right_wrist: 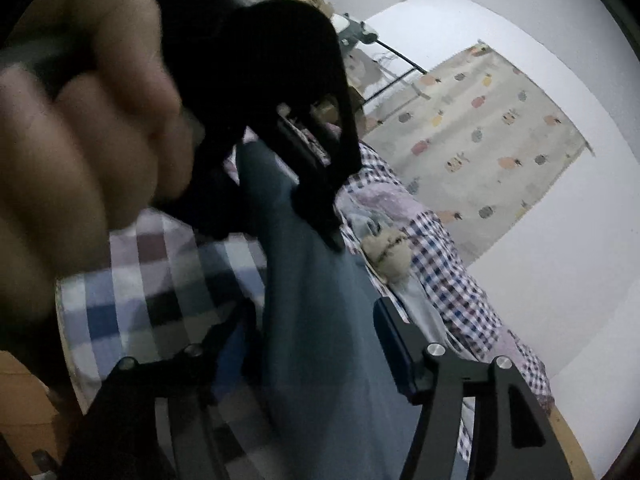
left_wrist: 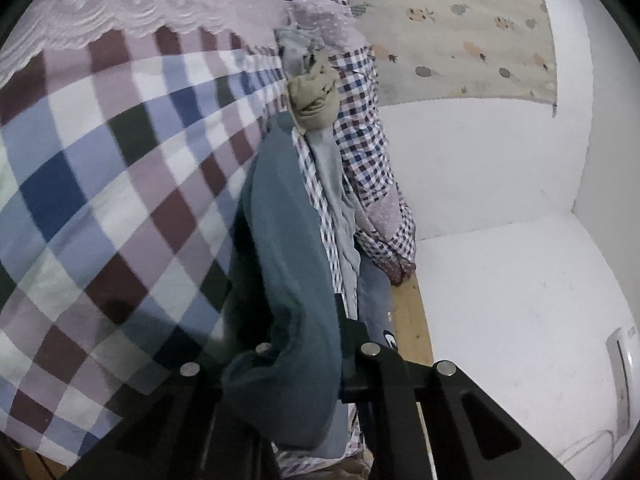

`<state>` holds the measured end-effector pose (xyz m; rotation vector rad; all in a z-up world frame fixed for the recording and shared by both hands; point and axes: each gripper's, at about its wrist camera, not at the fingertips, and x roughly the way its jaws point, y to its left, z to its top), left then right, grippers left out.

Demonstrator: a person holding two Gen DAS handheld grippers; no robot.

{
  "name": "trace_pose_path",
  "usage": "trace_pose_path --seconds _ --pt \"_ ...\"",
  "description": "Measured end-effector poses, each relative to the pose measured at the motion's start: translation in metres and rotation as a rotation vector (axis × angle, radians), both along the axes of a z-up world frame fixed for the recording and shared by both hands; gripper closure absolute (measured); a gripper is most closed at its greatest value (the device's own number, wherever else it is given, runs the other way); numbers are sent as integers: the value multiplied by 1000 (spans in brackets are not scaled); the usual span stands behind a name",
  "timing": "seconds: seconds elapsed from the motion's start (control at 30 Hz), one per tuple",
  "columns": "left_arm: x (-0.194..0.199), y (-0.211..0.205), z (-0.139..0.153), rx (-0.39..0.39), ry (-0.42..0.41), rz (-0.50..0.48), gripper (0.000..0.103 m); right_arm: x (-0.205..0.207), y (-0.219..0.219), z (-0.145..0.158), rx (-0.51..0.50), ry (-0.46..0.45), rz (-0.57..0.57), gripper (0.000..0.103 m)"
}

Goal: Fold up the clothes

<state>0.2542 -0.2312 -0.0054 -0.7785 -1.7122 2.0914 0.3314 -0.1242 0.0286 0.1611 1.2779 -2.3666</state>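
Note:
A teal-grey garment (left_wrist: 280,248) hangs in a thick fold over a checked bedspread (left_wrist: 100,184). My left gripper (left_wrist: 298,332) is shut on its bunched edge; the cloth hides one finger. In the right wrist view the same garment (right_wrist: 316,300) runs as a long band between the wide-apart fingers of my right gripper (right_wrist: 314,320), which is open around it. Higher up in that view, a hand (right_wrist: 80,140) holds the left gripper (right_wrist: 330,232), clamped on the cloth's far end.
A beige bundle (left_wrist: 314,96) and a small-check shirt (left_wrist: 364,152) lie heaped along the bed's edge, beside a wooden bed rail (left_wrist: 412,320). Past it are white floor (left_wrist: 500,200) and a fruit-print rug (left_wrist: 460,28). A cardboard box (right_wrist: 24,408) sits at the lower left.

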Motion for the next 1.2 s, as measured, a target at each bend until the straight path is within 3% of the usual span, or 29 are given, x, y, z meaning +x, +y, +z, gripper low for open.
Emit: trace_pose_path --seconds 0.23,0.67,0.77,0.87,0.93,1.07,1.2 --pt "-9 1 17 33 29 -2 94 -23 54 -19 51 15 -189 35" --pt "-12 -6 30 95 45 38 95 -50 245 -17 119 -4 -613 36" --pt "-15 -4 31 102 45 51 95 -51 277 -8 79 -27 -681 37" --pt "-16 -4 29 98 31 68 95 -43 284 -10 107 -34 -645 61" --pt "-16 -4 27 92 17 79 95 -31 279 -21 149 -55 -617 89" --pt "-15 -4 23 56 -12 90 95 -33 281 -21 125 -103 -612 95" --pt "-13 -1 29 -9 -16 92 95 -34 280 -1 65 -101 -614 97"
